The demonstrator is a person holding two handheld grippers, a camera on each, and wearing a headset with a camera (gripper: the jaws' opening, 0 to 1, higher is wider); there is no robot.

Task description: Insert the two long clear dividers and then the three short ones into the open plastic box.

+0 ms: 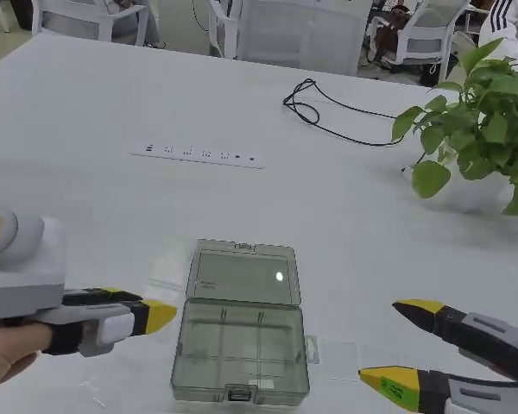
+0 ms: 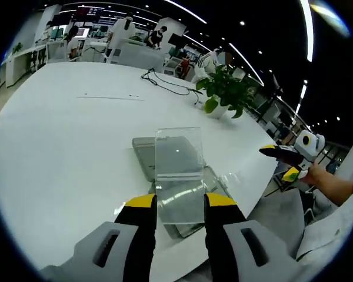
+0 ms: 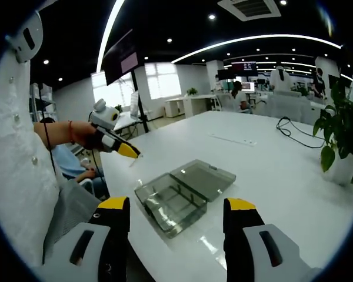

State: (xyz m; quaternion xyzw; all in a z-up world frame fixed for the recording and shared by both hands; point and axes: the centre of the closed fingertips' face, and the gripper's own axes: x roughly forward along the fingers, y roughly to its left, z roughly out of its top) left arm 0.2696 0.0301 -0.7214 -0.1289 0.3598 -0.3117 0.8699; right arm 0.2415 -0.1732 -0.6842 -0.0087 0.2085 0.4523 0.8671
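Left hand-held gripper (image 2: 179,202) clamped on a clear divider (image 2: 177,155); right hand-held gripper (image 3: 177,204) spread apart, nothing between its jaws.

Carry the divider level over the open plastic box (image 1: 178,362) at lower centre of the head view, square it to a free pair of wall slots, lower it straight, and release only once seated. Bring the right hand-held gripper to the box wall to steady it against sliding on the tabletop (image 1: 112,207). Inside the box, faint clear lines lengthwise and across, probably dividers already in place; count too faint to tell. Lid (image 1: 244,276) flat open just above the box in the frame. One loose clear piece (image 1: 337,354) flat on the tabletop, just right of the box.
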